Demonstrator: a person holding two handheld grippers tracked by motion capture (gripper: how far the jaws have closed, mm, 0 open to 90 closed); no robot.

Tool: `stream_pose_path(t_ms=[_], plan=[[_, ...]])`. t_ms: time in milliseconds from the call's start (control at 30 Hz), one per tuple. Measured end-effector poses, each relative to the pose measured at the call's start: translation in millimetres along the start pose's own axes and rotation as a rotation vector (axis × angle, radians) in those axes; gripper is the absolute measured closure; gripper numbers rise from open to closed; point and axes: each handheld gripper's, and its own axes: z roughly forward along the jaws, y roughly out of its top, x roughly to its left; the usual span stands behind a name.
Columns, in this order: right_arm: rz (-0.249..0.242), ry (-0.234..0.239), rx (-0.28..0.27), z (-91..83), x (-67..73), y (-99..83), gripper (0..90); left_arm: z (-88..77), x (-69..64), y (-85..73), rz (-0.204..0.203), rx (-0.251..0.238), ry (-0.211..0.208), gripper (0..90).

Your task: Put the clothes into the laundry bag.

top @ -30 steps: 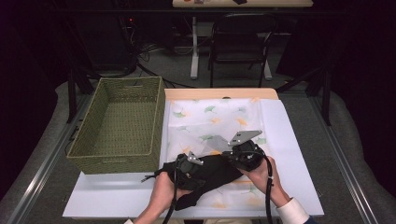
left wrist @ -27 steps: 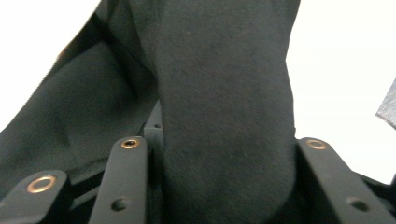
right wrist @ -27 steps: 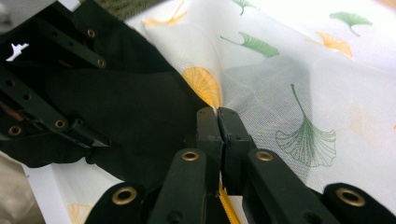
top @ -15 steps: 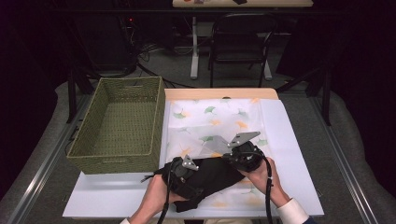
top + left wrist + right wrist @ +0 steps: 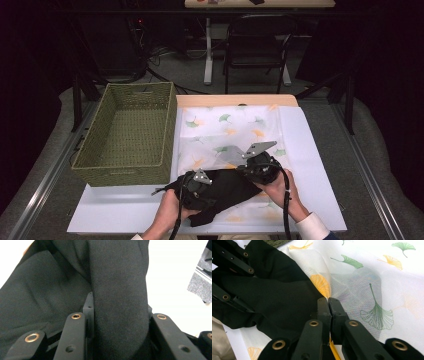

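A black cloth (image 5: pixel 231 192) lies crumpled at the front middle of the table, partly on a sheer white cloth printed with ginkgo leaves (image 5: pixel 230 127). My left gripper (image 5: pixel 196 186) is shut on a thick fold of the black cloth (image 5: pixel 117 285), which fills the space between the jaws of the left gripper (image 5: pixel 119 308). My right gripper (image 5: pixel 256 167) sits at the black cloth's right end. Its jaws are pressed together at the tip of the right gripper (image 5: pixel 328 300), pinching a raised edge of the leaf-print cloth (image 5: pixel 374 277) right beside the black cloth (image 5: pixel 274 297).
A deep woven green basket (image 5: pixel 125 176) stands at the left, close to the cloths. The white table cover (image 5: pixel 312 150) extends to the right and front. Beyond the table's far edge stand a chair (image 5: pixel 255 45) and cables on the floor.
My left gripper has moved toward the front left, drawing the black cloth with it. The right gripper has stayed nearly where it was.
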Motion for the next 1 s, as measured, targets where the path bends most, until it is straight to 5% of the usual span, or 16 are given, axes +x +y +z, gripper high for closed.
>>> stream_pose_path(t_ms=[200,367,733,1000], plan=[[0.018,0.019,-0.026,-3.1,0.3,3.3,88.4,-1.3,-8.4,21.1,-0.042,-0.055,0.030,63.9],[0.017,0.026,-0.024,-2.5,2.8,3.9,88.4,20.9,-7.3,30.3,-0.048,-0.052,0.063,61.1],[0.024,0.024,-0.007,1.2,-1.6,-1.9,88.3,8.0,-6.5,23.9,0.003,-0.021,0.045,27.5],[0.019,0.015,-0.003,0.2,-2.3,-3.3,88.3,-0.1,-12.6,11.2,0.038,0.019,0.014,21.4]])
